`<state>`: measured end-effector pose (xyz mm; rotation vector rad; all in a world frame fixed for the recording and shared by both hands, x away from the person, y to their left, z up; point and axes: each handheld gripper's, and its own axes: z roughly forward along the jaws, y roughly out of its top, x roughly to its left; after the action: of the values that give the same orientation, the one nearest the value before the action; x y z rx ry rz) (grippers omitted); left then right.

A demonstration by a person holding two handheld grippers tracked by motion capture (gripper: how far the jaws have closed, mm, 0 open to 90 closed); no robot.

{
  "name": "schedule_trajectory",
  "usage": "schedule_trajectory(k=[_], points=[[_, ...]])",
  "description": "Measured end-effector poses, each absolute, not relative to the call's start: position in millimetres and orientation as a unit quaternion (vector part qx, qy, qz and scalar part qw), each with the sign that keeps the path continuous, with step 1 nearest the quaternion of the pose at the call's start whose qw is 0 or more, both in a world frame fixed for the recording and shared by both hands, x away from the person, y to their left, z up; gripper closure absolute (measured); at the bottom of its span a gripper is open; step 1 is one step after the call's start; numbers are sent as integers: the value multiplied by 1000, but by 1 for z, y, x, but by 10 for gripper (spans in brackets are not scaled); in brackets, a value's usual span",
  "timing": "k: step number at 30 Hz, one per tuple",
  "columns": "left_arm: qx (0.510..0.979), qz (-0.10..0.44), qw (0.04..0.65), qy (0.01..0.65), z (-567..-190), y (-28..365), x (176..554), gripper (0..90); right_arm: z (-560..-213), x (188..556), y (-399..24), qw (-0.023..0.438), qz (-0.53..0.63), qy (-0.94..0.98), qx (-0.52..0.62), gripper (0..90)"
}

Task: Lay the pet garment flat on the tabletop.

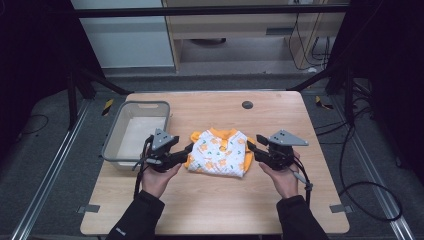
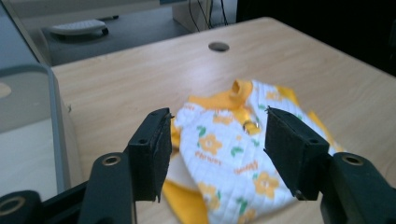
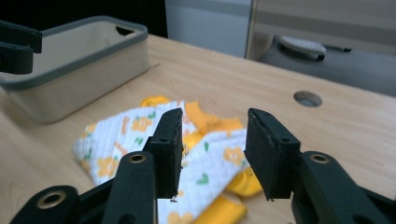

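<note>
1. Table [image 1: 210,210]: light wood, with a round hole [image 1: 247,105] near the far edge
2. Bin [image 1: 116,134]: grey-rimmed and pale inside, on the table's left half, just left of the garment and not touching it; nothing visible inside
3. Garment [image 1: 220,152]: small folded piece, white with an orange flower print and orange trim, lying flat mid-table, between the two grippers
4. Left gripper [image 1: 188,149]: held low at the garment's left edge, with the bin right behind it. In the left gripper view [image 2: 215,149] the jaws are spread wide, nothing between them, and the garment lies just ahead and below. Contact with the cloth: cannot tell
5. Right gripper [image 1: 251,146]: at the garment's right edge, facing the left one. In the right gripper view [image 3: 212,151] the jaws are apart and empty, with the garment on the table just past the tips
6. Garment collar faces the far side of the table; cloth is not lifted anywhere
</note>
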<state>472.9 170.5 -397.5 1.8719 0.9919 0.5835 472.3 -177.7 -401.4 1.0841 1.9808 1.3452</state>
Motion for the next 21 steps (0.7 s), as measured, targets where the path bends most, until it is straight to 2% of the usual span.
schedule_trajectory(k=[5, 13, 18, 19, 21], points=[[788, 220, 419, 394, -423, 181, 462, 355, -416, 456, -189, 229, 483, 749, 391, 471], [803, 201, 389, 404, -451, 181, 466, 310, -448, 451, -183, 200, 451, 777, 391, 444], [806, 194, 383, 409, -461, 179, 469, 317, -460, 451, -178, 194, 436, 789, 386, 440], [816, 192, 366, 405, -466, 176, 472, 319, -466, 452, -175, 190, 429, 793, 389, 440], [819, 193, 363, 401, -468, 174, 473, 349, -468, 453, -174, 187, 428, 794, 389, 441]])
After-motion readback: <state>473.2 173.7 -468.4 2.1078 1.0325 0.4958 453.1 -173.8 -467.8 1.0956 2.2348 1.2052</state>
